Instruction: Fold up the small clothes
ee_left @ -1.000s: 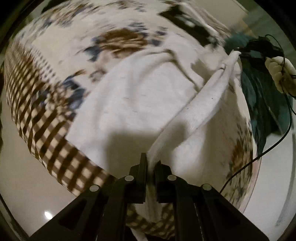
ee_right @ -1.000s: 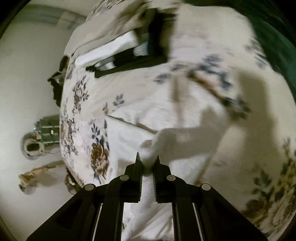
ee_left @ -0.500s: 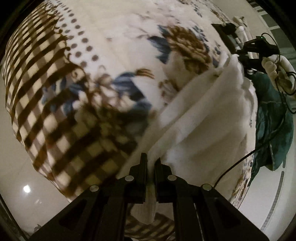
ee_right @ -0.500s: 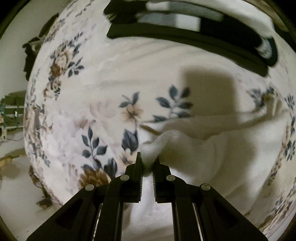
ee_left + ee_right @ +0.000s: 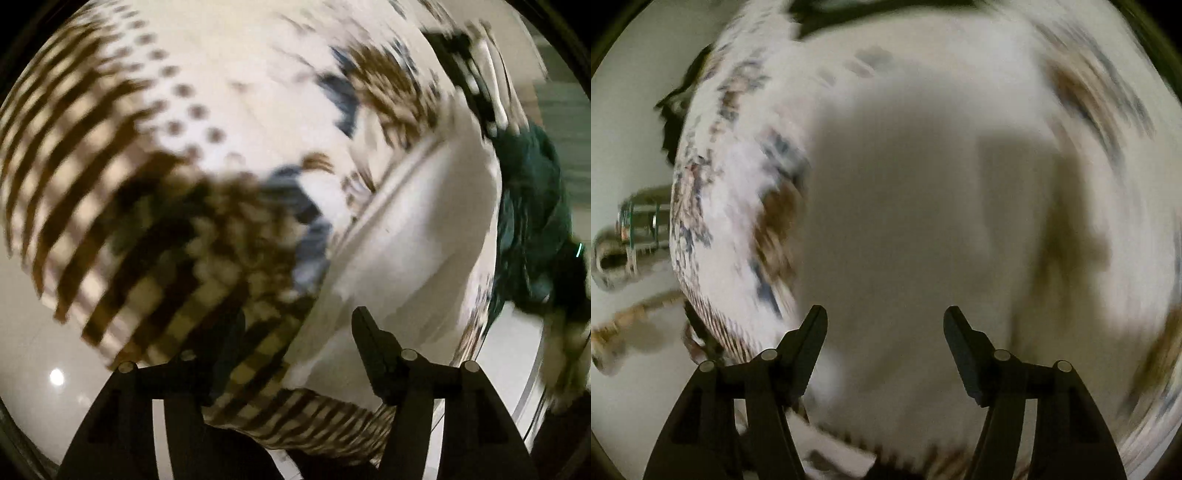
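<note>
Below, one white garment (image 5: 417, 236), spread flat on one floral bedspread (image 5: 229, 85) with a brown checked border. Left gripper (image 5: 295, 325): jaws opening, standing wide above the garment's near edge, nothing pinched between the two fingers (image 5: 373, 350). Right gripper (image 5: 884, 325): jaws opening, likewise wide, poised over pale cloth (image 5: 905, 221), both pads clear of it. One dark green cloth (image 5: 535, 221) heaped just beyond the garment's far side. Both views heavily blurred; fold lines indistinct, finer detail impossible to tell.
</note>
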Demonstrator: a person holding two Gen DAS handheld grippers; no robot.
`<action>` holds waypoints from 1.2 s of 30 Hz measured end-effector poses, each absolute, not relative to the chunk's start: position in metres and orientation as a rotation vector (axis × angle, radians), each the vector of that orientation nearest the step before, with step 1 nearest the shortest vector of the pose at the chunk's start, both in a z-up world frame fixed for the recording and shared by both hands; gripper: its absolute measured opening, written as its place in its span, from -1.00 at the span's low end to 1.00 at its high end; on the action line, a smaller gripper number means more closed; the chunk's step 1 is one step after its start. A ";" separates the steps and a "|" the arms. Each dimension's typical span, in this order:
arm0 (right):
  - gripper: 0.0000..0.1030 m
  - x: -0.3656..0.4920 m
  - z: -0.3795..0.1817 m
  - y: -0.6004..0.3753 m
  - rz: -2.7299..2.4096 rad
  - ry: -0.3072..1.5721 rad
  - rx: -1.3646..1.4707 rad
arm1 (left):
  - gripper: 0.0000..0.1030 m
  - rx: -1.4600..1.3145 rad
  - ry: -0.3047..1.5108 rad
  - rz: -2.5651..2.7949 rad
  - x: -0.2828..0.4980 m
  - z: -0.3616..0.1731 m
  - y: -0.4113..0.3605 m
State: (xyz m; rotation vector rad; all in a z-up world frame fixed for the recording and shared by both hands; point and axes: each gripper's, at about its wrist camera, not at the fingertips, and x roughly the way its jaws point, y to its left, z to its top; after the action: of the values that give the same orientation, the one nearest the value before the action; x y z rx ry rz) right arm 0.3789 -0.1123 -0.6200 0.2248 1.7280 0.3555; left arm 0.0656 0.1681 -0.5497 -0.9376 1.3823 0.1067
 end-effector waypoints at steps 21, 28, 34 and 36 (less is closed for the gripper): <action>-0.94 0.087 -0.712 -0.219 0.036 1.711 0.823 | -0.11 -0.534 1.489 -0.011 0.106 -0.563 0.097; -0.94 0.076 -0.695 -0.216 0.141 1.699 0.791 | -0.91 -0.578 1.364 0.033 0.090 -0.532 0.100; -0.94 0.071 -0.692 -0.214 0.164 1.722 0.751 | -0.91 -0.659 1.338 0.081 0.084 -0.532 0.117; -0.94 0.062 -0.703 -0.218 0.140 1.760 0.730 | -0.91 -0.589 1.381 0.115 0.087 -0.558 0.120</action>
State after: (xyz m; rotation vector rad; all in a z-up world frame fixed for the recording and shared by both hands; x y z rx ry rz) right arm 0.0621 -0.2182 -0.7031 0.7302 1.7597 0.1403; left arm 0.0870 0.1198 -0.5583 -0.5888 1.3813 0.1150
